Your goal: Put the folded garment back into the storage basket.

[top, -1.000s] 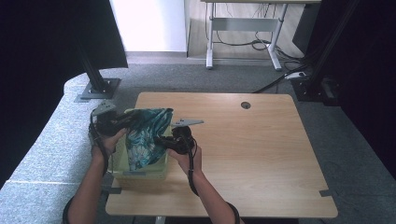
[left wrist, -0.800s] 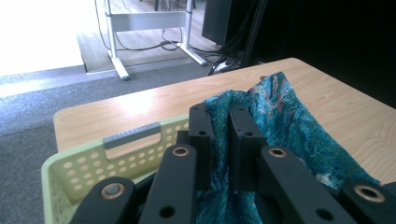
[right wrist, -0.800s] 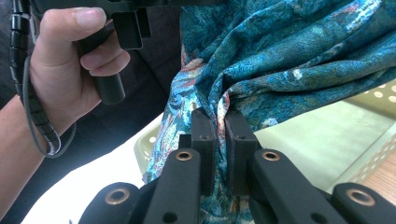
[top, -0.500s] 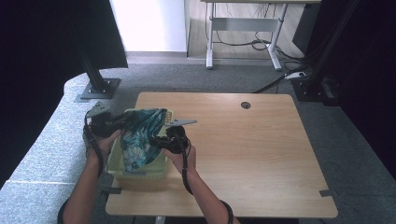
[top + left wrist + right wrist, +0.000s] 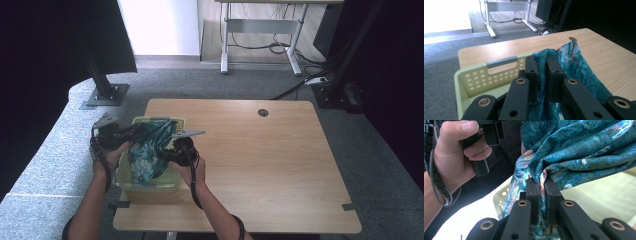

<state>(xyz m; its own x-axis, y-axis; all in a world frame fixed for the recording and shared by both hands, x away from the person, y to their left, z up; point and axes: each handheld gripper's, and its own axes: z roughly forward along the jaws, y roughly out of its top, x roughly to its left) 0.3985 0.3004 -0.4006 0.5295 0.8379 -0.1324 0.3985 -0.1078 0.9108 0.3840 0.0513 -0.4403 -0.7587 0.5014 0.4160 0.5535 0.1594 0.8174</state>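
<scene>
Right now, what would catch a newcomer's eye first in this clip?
The teal patterned cloth, held up over the pale green perforated basket at the table's near left corner. The left gripper and the right gripper each pinch a fold of it, one from either side. The rest of the wooden tabletop lies bare apart from a small round hole near its far edge.

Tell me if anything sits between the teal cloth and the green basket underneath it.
Nothing visible does. Both grippers, left and right, are shut on the teal cloth, which hangs over and into the open green basket. What lies on the basket's floor under the cloth is hidden.
</scene>
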